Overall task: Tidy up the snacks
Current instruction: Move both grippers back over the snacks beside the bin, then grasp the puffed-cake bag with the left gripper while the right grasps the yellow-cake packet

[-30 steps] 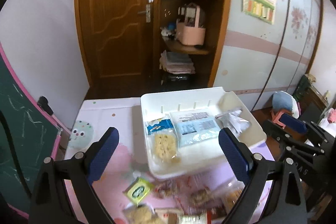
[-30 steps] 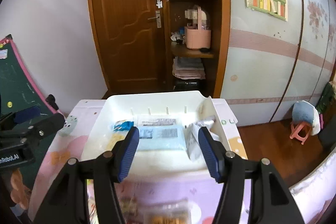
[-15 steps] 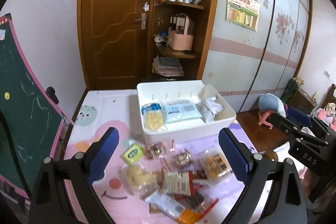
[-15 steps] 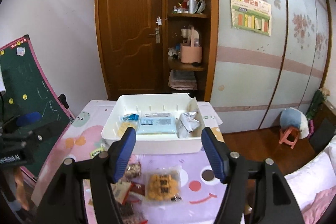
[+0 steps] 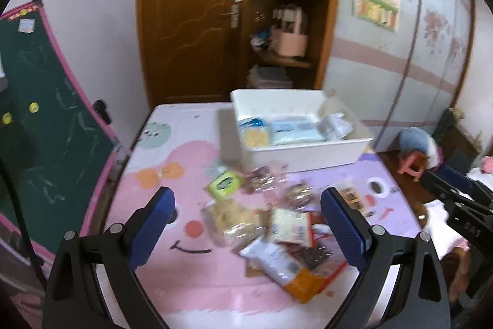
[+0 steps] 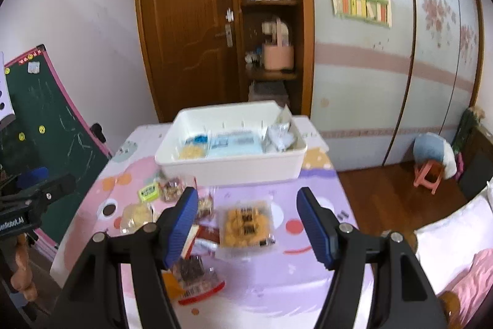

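Left edge: green chalkboard point(image 5: 46, 119) leaning beside the table point(image 5: 154, 282), which has a pink cartoon cloth. Left gripper point(image 5: 246, 224) hovers over the table's near half, jaws spread wide, holding nothing. Between and just beyond its jaws lies the loose snack pile: green packet point(image 5: 224, 184) at far left of the pile, clear bag of pale crackers point(image 5: 229, 221) nearer, white-orange packet point(image 5: 285, 270) nearest, tilted diagonally.

Centre-back: white bin point(image 6: 231, 165) at the table's far side, already holding a yellow-cracker pack point(image 6: 192, 150), a light blue pack point(image 6: 235, 145) and a silver foil pack point(image 6: 279, 134) side by side, left to right.

Right gripper point(image 6: 246, 224) also wide open and empty. The clear tray of yellow cookies point(image 6: 245, 225) sits straight ahead between its jaws, roughly square, so no clear long axis; blurred.

Judgement: next pick is from the pile; the right gripper lines up best with the cookie tray, the left with the cracker bag. Bin lies beyond both, straight forward.

Far right: small pink stool point(image 6: 429, 174) on the floor.
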### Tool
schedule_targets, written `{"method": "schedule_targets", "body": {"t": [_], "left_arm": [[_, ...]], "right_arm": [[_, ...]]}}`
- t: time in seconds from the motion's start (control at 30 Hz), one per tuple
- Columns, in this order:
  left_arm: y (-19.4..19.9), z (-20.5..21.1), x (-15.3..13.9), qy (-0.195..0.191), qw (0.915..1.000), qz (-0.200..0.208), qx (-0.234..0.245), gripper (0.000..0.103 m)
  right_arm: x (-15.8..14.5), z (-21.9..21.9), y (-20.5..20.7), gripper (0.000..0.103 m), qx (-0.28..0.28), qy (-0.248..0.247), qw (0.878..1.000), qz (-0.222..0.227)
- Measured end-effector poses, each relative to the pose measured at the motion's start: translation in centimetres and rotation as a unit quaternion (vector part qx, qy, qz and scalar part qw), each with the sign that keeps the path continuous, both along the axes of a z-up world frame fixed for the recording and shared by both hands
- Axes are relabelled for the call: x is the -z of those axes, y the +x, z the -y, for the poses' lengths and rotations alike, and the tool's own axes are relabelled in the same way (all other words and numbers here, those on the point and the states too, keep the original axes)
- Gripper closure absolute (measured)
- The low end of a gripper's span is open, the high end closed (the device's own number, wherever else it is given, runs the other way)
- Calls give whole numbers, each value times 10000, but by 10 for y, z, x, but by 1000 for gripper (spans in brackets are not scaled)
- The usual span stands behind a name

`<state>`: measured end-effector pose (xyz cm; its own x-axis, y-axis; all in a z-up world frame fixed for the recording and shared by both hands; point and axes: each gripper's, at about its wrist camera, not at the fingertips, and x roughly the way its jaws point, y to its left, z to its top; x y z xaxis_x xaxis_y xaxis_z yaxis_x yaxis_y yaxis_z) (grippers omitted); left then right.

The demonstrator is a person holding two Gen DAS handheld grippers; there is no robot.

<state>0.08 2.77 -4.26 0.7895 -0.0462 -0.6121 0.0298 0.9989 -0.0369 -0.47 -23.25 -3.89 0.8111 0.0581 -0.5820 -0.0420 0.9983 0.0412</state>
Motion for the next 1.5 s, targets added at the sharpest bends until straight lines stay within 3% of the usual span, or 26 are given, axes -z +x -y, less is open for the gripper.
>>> {"method": "schedule_targets", "body": {"t": [0.17,0.43,0.6,1.0,1.27,1.5], "left_arm": [[4,-17,22,-15,9996,-182,-214,8],[25,-43,68,4,9952,-862,-464,8],[41,-55,89,-334,9901,-1245,-553,8],[97,-41,119,-550,9830,-1696,-428,8],[138,-37,143,-772,9734,-2043,-690,8],[147,-36,162,-729,9679,-2267,-803,8]], "right_arm": [[27,5,8,36,29,98,9990,-430],[63,16,27,36,97,319,9941,-1035],[79,14,38,36,42,352,9915,-1253],[107,9,79,36,-10,311,9857,-1655],[120,0,112,19,-250,161,9854,-1676],[139,-6,131,13,-411,234,9798,-1944]]}}
